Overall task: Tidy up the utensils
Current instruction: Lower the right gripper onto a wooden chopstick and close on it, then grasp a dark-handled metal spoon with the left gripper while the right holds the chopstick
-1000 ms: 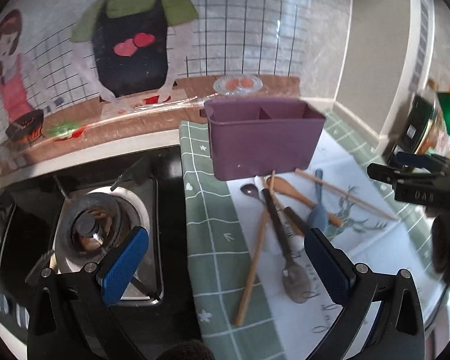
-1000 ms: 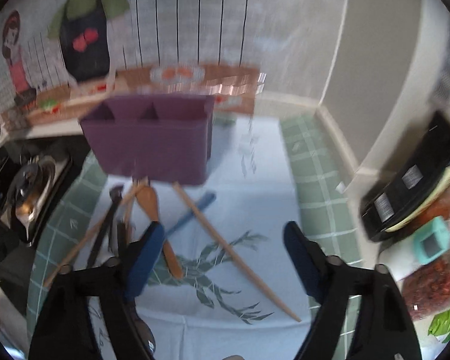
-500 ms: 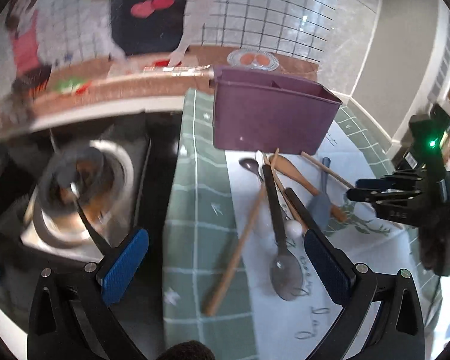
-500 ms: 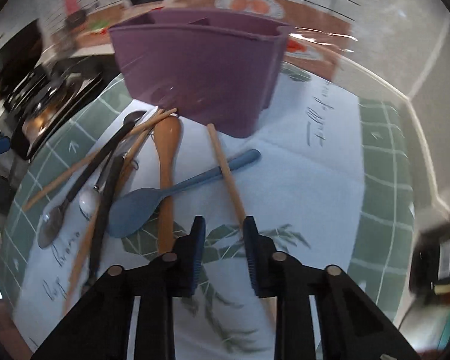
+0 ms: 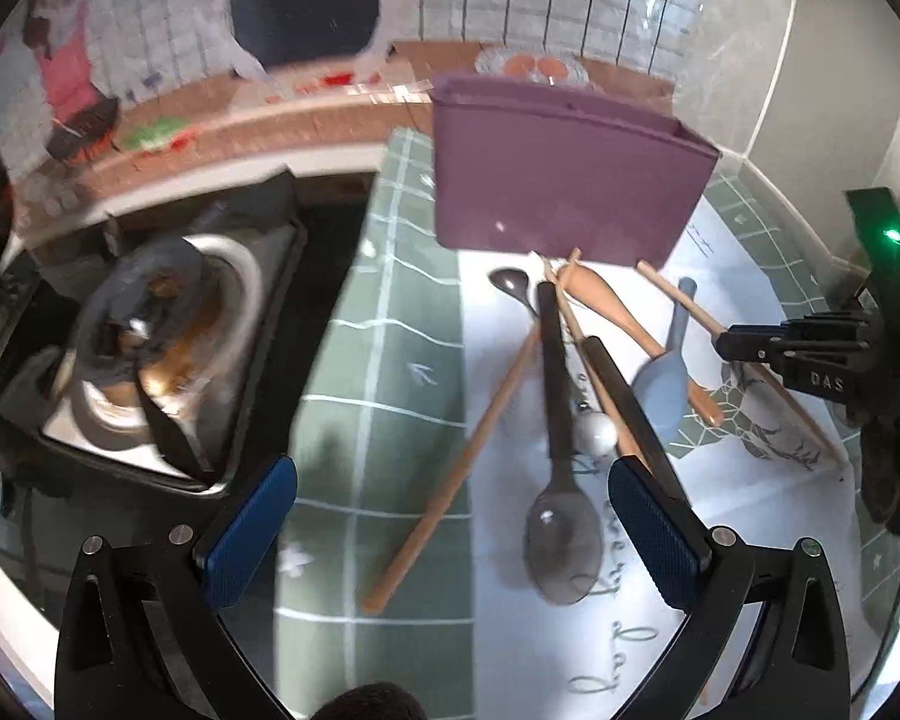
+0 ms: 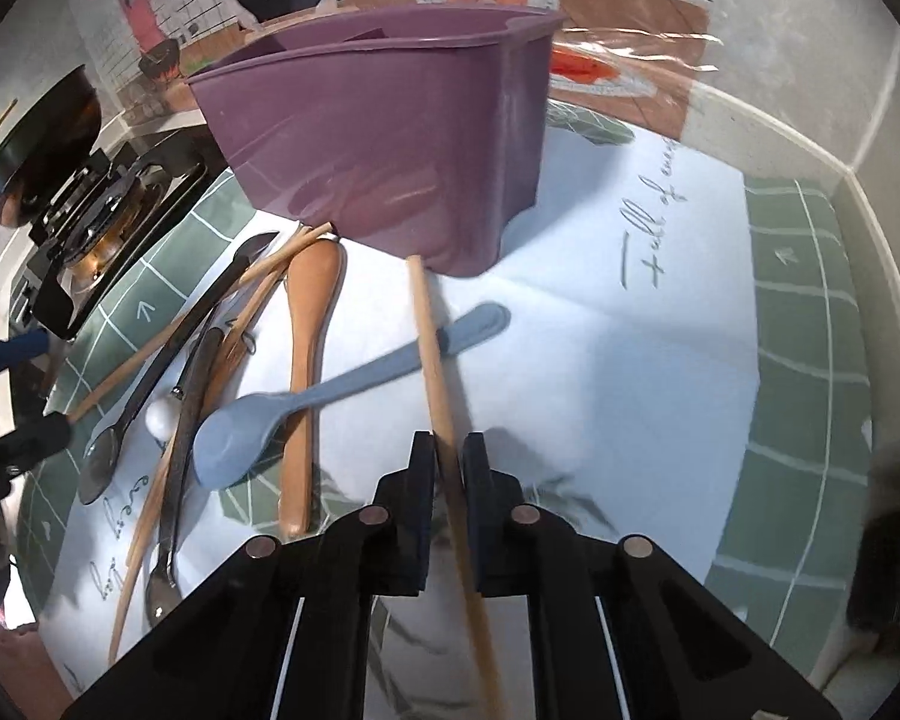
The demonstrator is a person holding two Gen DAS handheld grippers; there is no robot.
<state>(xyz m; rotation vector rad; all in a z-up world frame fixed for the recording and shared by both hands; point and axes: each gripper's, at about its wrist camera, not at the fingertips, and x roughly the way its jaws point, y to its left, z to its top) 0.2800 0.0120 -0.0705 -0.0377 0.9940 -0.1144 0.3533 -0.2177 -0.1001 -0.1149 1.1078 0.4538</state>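
A purple utensil caddy (image 6: pixel 378 120) stands upright on the white and green cloth (image 6: pixel 630 396). In front of it lie a wooden spoon (image 6: pixel 306 300), a blue spoon (image 6: pixel 306 402), dark spoons and loose chopsticks. My right gripper (image 6: pixel 448 450) is low over the cloth, its jaws closing, and the pads press on a wooden chopstick (image 6: pixel 429 348) that points at the caddy's base. In the left wrist view the same gripper (image 5: pixel 726 342) comes in from the right. My left gripper (image 5: pixel 450 471) hangs open above a long chopstick (image 5: pixel 468 456) and a grey spoon (image 5: pixel 561 516), holding nothing.
A gas stove (image 5: pixel 168 324) with a burner sits left of the cloth, and a dark pan (image 6: pixel 30 120) stands on it. A tiled wall with cartoon stickers runs behind the caddy. The counter meets a plain wall corner at the right.
My right gripper dropped onto the cloth and its jaws went from wide apart to closed around the chopstick. My left gripper sank closer to the utensils and stayed open.
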